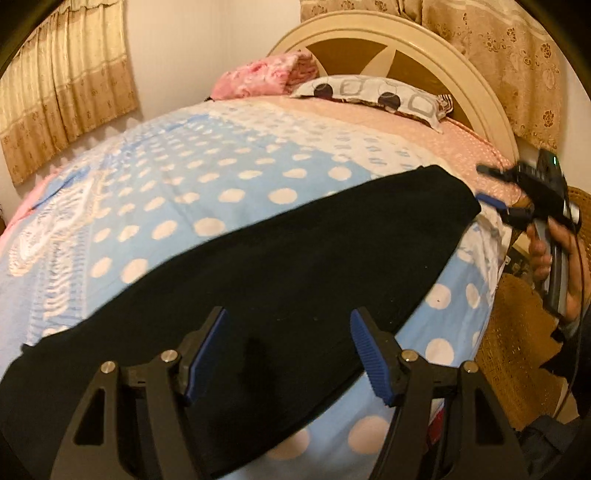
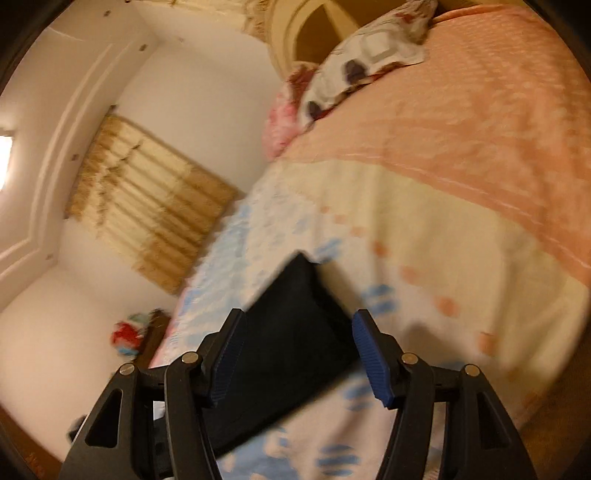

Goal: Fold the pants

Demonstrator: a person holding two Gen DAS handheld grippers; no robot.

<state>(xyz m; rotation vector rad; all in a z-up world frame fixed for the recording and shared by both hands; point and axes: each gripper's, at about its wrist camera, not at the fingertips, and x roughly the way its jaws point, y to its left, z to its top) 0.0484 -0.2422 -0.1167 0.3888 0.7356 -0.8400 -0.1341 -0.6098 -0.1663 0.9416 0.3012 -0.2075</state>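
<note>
Black pants (image 1: 295, 258) lie as a long flat band across the blue dotted bedspread (image 1: 184, 184), from lower left to upper right. My left gripper (image 1: 288, 314) hovers open over the near part of the band, with nothing between its blue pads. At the far end of the pants a hand holds my right gripper (image 1: 487, 184), its jaws apart just beyond the cloth's edge. In the blurred right wrist view that gripper (image 2: 298, 315) is open above the pants' end (image 2: 288, 350), and its pads do not press on the cloth.
A patterned pillow (image 1: 384, 96) and a pink folded blanket (image 1: 266, 74) lie at the curved headboard (image 1: 369, 33). Pink sheet (image 2: 461, 110) covers the bed's head end. Wicker furniture (image 1: 517, 332) stands beside the bed on the right. Curtains (image 1: 66, 92) hang on the far wall.
</note>
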